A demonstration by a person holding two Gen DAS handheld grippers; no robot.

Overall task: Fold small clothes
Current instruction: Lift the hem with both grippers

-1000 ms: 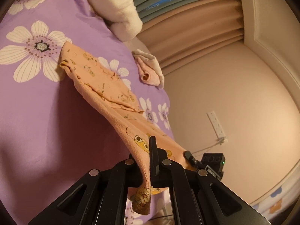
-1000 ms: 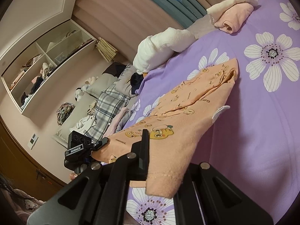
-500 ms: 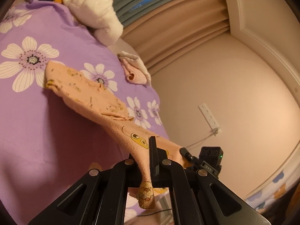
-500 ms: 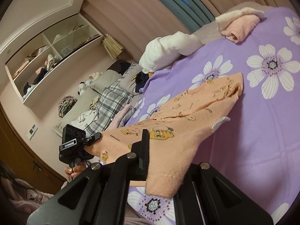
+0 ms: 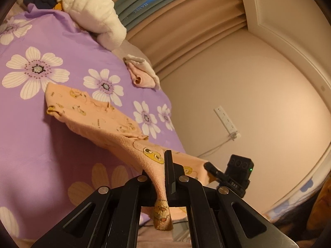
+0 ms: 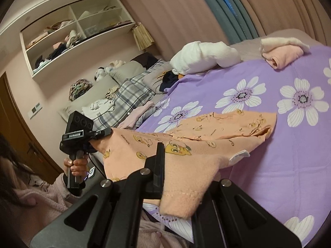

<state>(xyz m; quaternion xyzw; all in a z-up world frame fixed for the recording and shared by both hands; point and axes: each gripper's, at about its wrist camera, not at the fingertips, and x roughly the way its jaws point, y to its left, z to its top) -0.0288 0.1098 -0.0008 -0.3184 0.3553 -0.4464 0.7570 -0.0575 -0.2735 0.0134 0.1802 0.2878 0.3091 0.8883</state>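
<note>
An orange children's garment [image 5: 99, 119] with yellow cartoon prints is stretched between both grippers above the purple flowered bedspread [image 5: 31, 144]; its far end rests on the bed. My left gripper [image 5: 163, 177] is shut on one near corner of it. My right gripper [image 6: 165, 165] is shut on the other near corner, and the cloth [image 6: 206, 142] drapes over its right finger. The right gripper shows in the left wrist view [image 5: 209, 166], and the left gripper in the right wrist view [image 6: 107, 132], each pinching the hem.
A folded pink and white garment [image 6: 283, 51] lies at the bed's far edge. A white rolled blanket [image 6: 204, 57] and a dark item lie by a plaid pillow [image 6: 132, 95]. Curtains, wall shelves [image 6: 72, 39] and a door stand beyond.
Both grippers have pulled back and risen with the garment, drawing it toward the bed's near edge; more of it hangs lifted off the bedspread.
</note>
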